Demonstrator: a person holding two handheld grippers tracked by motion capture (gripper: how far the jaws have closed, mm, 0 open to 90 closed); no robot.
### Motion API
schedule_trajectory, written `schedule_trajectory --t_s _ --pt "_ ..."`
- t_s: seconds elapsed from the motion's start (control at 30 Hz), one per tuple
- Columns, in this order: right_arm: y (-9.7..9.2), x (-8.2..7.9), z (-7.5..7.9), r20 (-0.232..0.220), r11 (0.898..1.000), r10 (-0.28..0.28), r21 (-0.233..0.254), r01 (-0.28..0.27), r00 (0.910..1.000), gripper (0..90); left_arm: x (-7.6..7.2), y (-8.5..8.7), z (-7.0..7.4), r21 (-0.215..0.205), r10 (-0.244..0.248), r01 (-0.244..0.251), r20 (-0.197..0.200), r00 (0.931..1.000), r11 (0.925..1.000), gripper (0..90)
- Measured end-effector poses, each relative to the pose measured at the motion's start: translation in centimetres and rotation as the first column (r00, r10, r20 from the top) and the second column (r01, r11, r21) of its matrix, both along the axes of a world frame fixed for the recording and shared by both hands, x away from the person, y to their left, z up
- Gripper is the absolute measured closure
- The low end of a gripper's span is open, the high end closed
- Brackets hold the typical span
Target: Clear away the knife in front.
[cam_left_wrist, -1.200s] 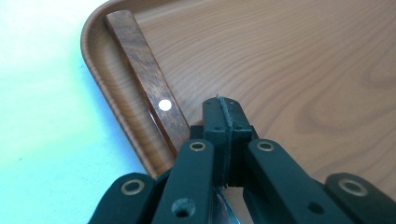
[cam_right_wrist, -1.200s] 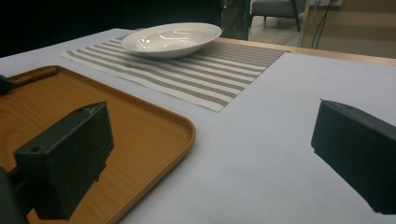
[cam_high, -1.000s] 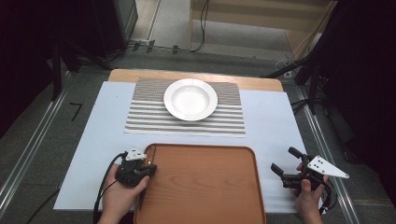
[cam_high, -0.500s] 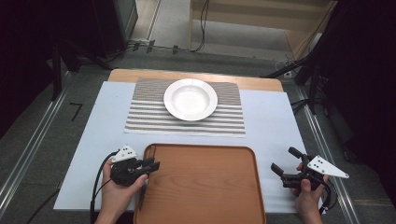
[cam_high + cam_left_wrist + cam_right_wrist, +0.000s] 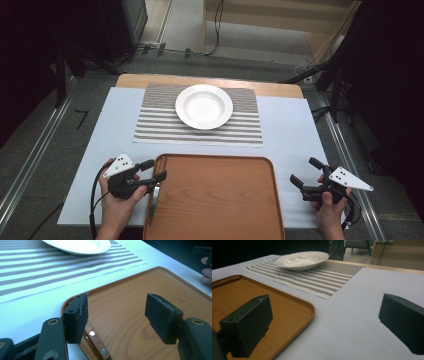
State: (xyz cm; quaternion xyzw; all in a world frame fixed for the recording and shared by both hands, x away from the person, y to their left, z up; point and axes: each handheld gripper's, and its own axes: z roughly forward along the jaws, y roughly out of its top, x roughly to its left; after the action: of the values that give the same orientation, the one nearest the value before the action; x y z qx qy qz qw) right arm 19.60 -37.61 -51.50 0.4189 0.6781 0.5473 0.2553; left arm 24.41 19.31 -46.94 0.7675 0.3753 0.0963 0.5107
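A brown wooden tray lies at the table's near edge. On its left rim rests a knife, whose riveted wooden handle lies just below my left jaws. My left gripper is open, with its jaws astride the tray's near-left corner and nothing between them. My right gripper rests on the table to the right of the tray, open and empty. A white plate sits on a striped placemat farther back.
A white sheet covers the table, and a bare wooden strip runs along its far edge. Metal rails flank the table on both sides. In the left gripper view, the person's other hand appears beyond the tray.
The left gripper has shifted a little to the left, and its jaws now stand spread over the tray's corner. The right gripper has stayed put.
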Motion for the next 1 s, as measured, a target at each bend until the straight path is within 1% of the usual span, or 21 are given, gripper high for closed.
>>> schedule_trajectory --t_s 0.03,0.07,0.2,0.23,0.33,0.43,0.47,0.57,0.63,0.67,0.8,0.87,0.93,0.97,1.0 --pt "0.0 0.0 0.0 -0.003 1.0 0.0 0.001 0.0 1.0 0.0 0.0 0.2 0.1 -0.003 0.003 -0.003 0.007 1.0 1.0 33.0" --pt "0.0 0.0 0.0 -0.004 1.0 -0.001 0.001 0.001 1.0 0.0 0.0 0.4 0.1 -0.018 -0.005 0.005 0.012 0.9999 0.9998 31.2" --pt "0.0 0.0 0.0 -0.003 1.0 -0.002 -0.002 0.002 1.0 0.0 -0.1 1.0 0.5 -0.024 -0.004 0.005 0.044 0.999 0.9997 29.5" --pt "0.0 0.0 0.0 -0.003 1.0 -0.002 -0.002 0.002 1.0 0.0 -0.1 1.1 0.6 -0.028 -0.001 0.003 0.048 0.9989 0.9996 27.2" --pt "0.0 0.0 0.0 -0.003 1.0 -0.002 -0.003 0.002 1.0 0.0 -0.2 1.5 0.8 -0.029 0.001 0.001 0.061 0.9981 0.9996 26.5" --pt "0.0 0.0 0.0 -0.003 1.0 -0.001 -0.003 0.001 1.0 0.0 -0.1 2.1 1.0 -0.024 0.009 -0.007 0.074 0.9972 0.9997 23.5" --pt "0.0 0.0 0.0 -0.002 1.0 -0.001 -0.003 0.001 1.0 0.0 -0.1 2.3 1.0 -0.031 0.011 -0.009 0.078 0.9969 0.9995 23.4" --pt "0.0 0.0 0.0 0.001 1.0 -0.001 -0.002 0.001 1.0 0.0 -0.1 2.9 1.2 -0.029 0.019 -0.017 0.088 0.9959 0.9994 17.8" --pt "0.0 0.0 0.0 0.001 1.0 -0.002 -0.003 0.002 1.0 0.0 -0.1 3.3 1.3 -0.021 0.039 -0.038 0.094 0.9948 0.9991 16.1" --pt "0.0 0.0 0.0 0.001 1.0 -0.001 -0.002 0.001 1.0 0.0 -0.1 3.5 1.3 -0.019 0.044 -0.043 0.096 0.9944 0.9989 13.4" --pt "0.0 0.0 0.0 0.001 1.0 -0.001 -0.002 0.001 1.0 0.0 -0.2 4.6 1.7 -0.03 0.076 -0.073 0.116 0.9904 0.9969 12.1" --pt "0.0 0.0 0.0 0.001 1.0 -0.002 -0.004 0.002 1.0 0.0 -0.2 5.0 1.8 -0.033 0.083 -0.079 0.125 0.9887 0.9963 8.5" --pt "0.0 0.0 0.0 0.002 1.0 -0.002 -0.004 0.002 1.0 0.0 -0.2 5.5 1.9 -0.037 0.095 -0.091 0.129 0.9871 0.9952 8.2" --pt "0.0 0.0 0.0 0.001 1.0 -0.002 -0.003 0.002 1.0 0.0 -0.2 5.8 1.9 -0.037 0.097 -0.093 0.131 0.9866 0.995 6.2" --pt "0.0 0.0 0.0 0.001 1.0 -0.002 -0.004 0.002 1.0 0.0 -0.1 6.0 1.9 -0.041 0.102 -0.098 0.122 0.9873 0.9944 0.9"
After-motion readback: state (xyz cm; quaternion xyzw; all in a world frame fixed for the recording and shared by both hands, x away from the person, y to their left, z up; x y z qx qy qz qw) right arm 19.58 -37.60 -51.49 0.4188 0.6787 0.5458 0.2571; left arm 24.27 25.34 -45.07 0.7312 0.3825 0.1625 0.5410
